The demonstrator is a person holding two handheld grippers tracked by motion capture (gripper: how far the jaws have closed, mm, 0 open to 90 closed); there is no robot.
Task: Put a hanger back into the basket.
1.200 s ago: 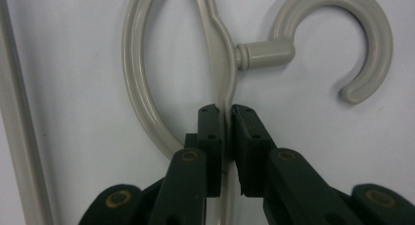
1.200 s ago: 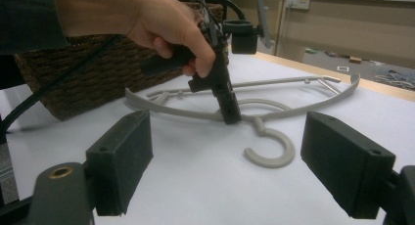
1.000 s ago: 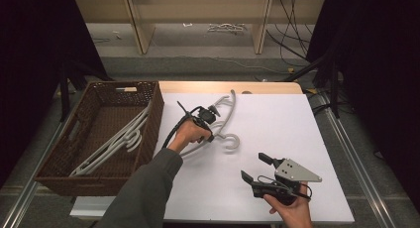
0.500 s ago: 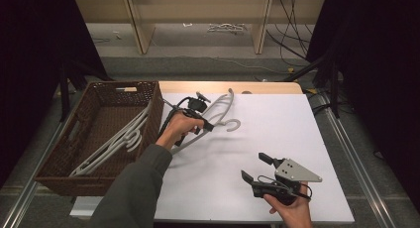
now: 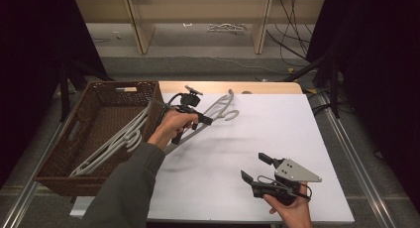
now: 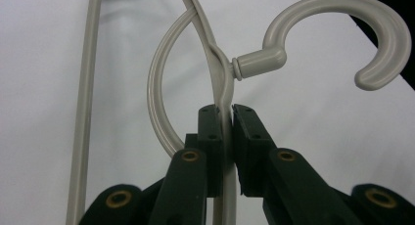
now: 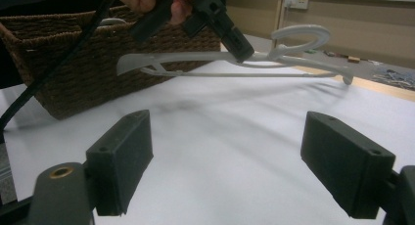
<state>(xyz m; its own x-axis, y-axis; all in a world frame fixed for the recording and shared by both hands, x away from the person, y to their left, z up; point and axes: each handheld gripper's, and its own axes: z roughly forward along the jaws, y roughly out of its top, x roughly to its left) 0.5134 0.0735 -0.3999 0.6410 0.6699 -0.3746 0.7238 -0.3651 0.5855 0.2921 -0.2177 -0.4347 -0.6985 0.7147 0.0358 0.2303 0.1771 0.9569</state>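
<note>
The left gripper [image 5: 205, 121] has its jaws pinched tight on a pale grey hanger [image 5: 218, 109], gripping the thin bar right below the neck where the hook [image 6: 342, 34] joins, and the left gripper view shows that clearly: the two black pads [image 6: 211, 137] press on either side of the plastic. The hanger is up off the white table [image 5: 277, 139], and the right gripper view shows it hanging roughly level in the air with its shadow on the sheet beneath. In the high view it sits over the far left part of the table, just beside the right wall of the brown wicker basket [image 5: 59, 163], hook end pointing right. Inside that basket lie more hangers [image 5: 116, 141] of the same pale colour, leaning from the near left corner up towards the far right rim. Over at the near right, the right gripper [image 5: 257, 169] rests low above the table in the person's hand, its jaws spread wide with nothing between them; the right gripper view shows bare white sheet between the two pads [image 7: 122, 156]. The two grippers are well apart. No brand, label or writing can be read on the hanger, the basket or either gripper.
</note>
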